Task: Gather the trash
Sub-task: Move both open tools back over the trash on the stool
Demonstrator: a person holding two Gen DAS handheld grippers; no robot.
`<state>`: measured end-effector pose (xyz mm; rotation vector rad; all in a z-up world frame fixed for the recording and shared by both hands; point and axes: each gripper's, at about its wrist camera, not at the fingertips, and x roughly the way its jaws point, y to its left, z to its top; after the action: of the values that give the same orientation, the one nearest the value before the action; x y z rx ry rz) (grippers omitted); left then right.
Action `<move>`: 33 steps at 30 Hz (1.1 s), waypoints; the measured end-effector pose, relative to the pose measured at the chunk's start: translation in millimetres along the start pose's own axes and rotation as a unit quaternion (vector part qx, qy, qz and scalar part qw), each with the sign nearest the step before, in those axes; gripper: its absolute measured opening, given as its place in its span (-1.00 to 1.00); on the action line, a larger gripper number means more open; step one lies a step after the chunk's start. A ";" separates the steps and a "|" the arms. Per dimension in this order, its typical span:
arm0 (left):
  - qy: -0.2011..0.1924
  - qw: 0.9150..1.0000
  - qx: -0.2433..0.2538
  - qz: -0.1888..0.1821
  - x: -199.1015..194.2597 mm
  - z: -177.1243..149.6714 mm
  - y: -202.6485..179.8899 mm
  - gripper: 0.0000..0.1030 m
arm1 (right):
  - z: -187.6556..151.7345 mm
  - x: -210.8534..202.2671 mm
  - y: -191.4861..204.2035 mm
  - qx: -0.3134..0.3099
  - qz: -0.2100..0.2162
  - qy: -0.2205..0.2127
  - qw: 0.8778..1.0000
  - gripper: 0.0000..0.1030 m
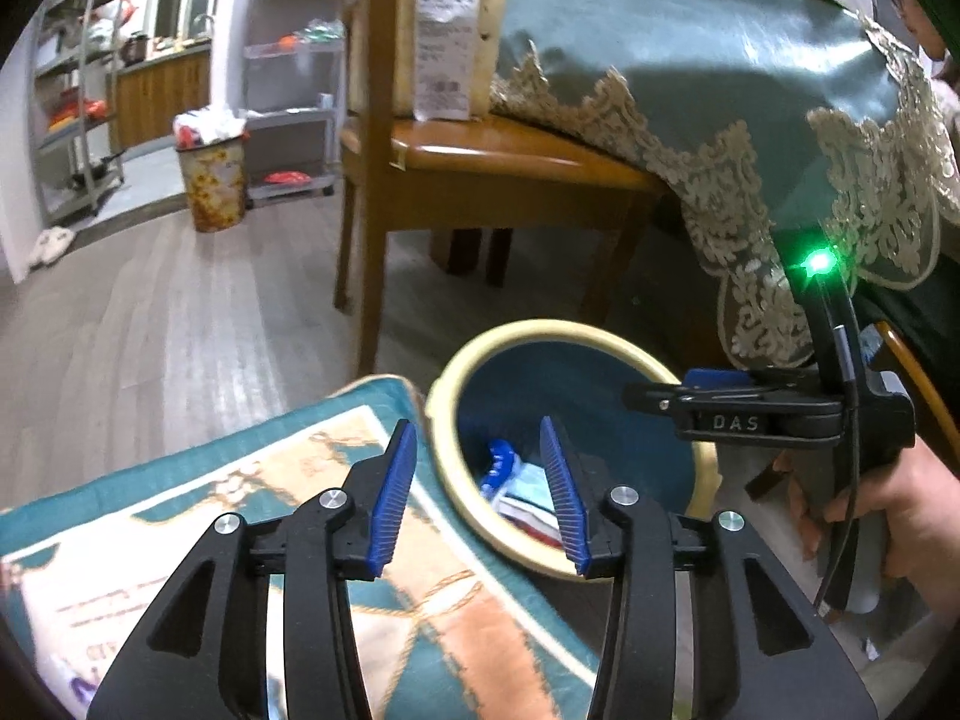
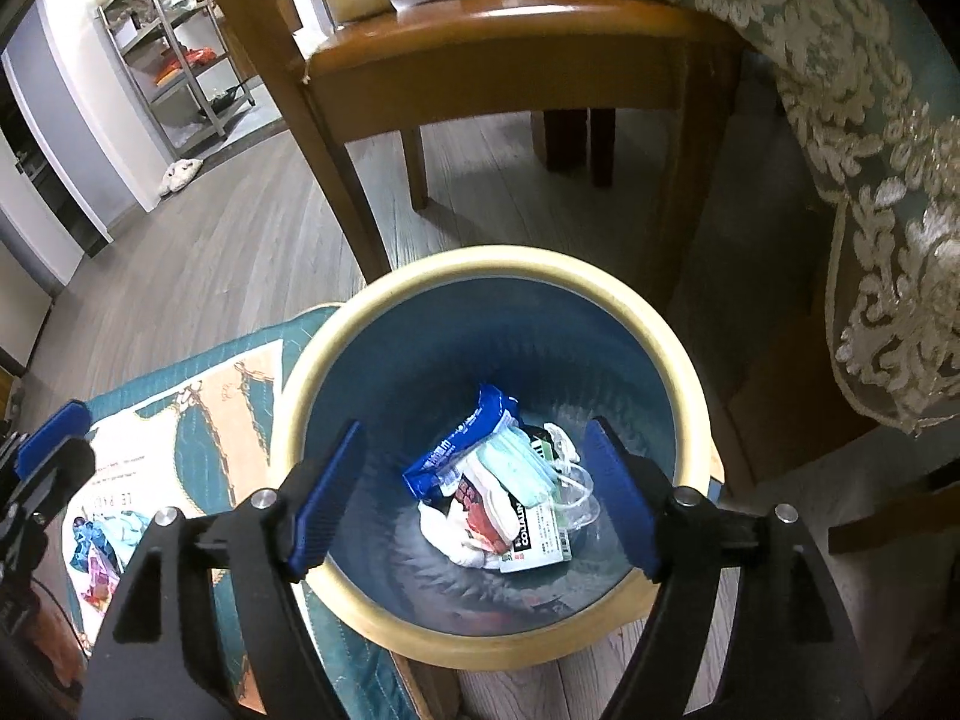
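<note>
The right gripper (image 2: 474, 498) points steeply down over the mouth of the bin, its two blue-padded jaws spread wide with nothing between them; both pads hang inside the ring of the rim, clear of the wall. The left gripper (image 1: 483, 495) tilts down less steeply, its jaws partly apart and empty, one pad over the rug and the other over the bin's near edge. In the left wrist view the right gripper (image 1: 750, 405) shows side-on at the bin's far rim, gripped by the person's hand (image 1: 882, 534), a green light lit on the stalk above it.

There is one bin (image 2: 336, 348), round, with a pale yellow rim and a dark blue inside, standing on the wood floor (image 2: 198, 258). The trash (image 2: 498, 498) lies in one heap at its bottom: a blue wrapper (image 2: 456, 450), a pale green face mask (image 2: 516, 468), crumpled white paper, a black-and-white label and some clear plastic. The exact count of pieces cannot be told.

One patterned rug (image 2: 198, 414), teal and peach, lies touching the bin's left side; a few small colourful wrappers (image 2: 102, 552) rest on it near the left gripper's edge. One wooden chair (image 2: 480, 54) stands just behind the bin, its legs near the far rim. A lace-trimmed teal tablecloth (image 2: 864, 138) hangs down to the right. Open floor runs off to the left toward a metal shelf (image 2: 174, 42). Across the room stands a second, patterned bin (image 1: 211, 180), full.
</note>
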<state>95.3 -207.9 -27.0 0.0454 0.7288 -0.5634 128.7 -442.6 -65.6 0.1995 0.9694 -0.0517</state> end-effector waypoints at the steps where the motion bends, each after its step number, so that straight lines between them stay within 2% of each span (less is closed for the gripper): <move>1: -0.001 1.000 -0.001 0.007 -5.3 -0.3 3.5 -0.13 | 0.4 -0.9 1.7 0.000 0.000 -0.001 1.000 0.45; 6: -0.004 0.999 -0.014 0.035 -31.6 -6.7 24.0 -0.09 | 3.6 -13.3 22.4 -0.007 0.010 -0.014 1.000 0.55; 8: -0.004 0.999 -0.019 0.048 -41.8 -9.9 32.3 0.02 | 4.2 -19.1 35.5 -0.019 0.018 -0.020 0.999 0.60; 10: -0.006 0.998 -0.027 0.060 -56.0 -14.7 43.3 0.30 | 3.4 -25.3 48.7 -0.030 0.025 -0.027 0.999 0.71; 15: -0.013 0.994 -0.059 0.090 -93.3 -29.0 77.4 0.53 | -0.6 -34.5 86.6 -0.056 0.048 -0.039 0.996 0.83; 20: -0.026 0.986 -0.083 0.141 -135.0 -45.0 117.2 0.60 | -5.8 -40.0 125.4 -0.080 0.072 -0.045 0.993 0.88; 26: -0.032 0.973 -0.119 0.198 -180.7 -72.3 161.1 0.65 | -19.7 -40.5 178.3 -0.115 0.095 -0.041 0.988 0.88; 33: -0.020 0.959 -0.152 0.237 -199.6 -103.2 195.8 0.68 | -38.8 -33.4 216.7 -0.157 0.113 -0.025 0.981 0.88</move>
<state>9.1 76.6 -6.2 -0.0753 0.7277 0.0096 106.9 -224.2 -28.0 0.0162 0.8874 0.3019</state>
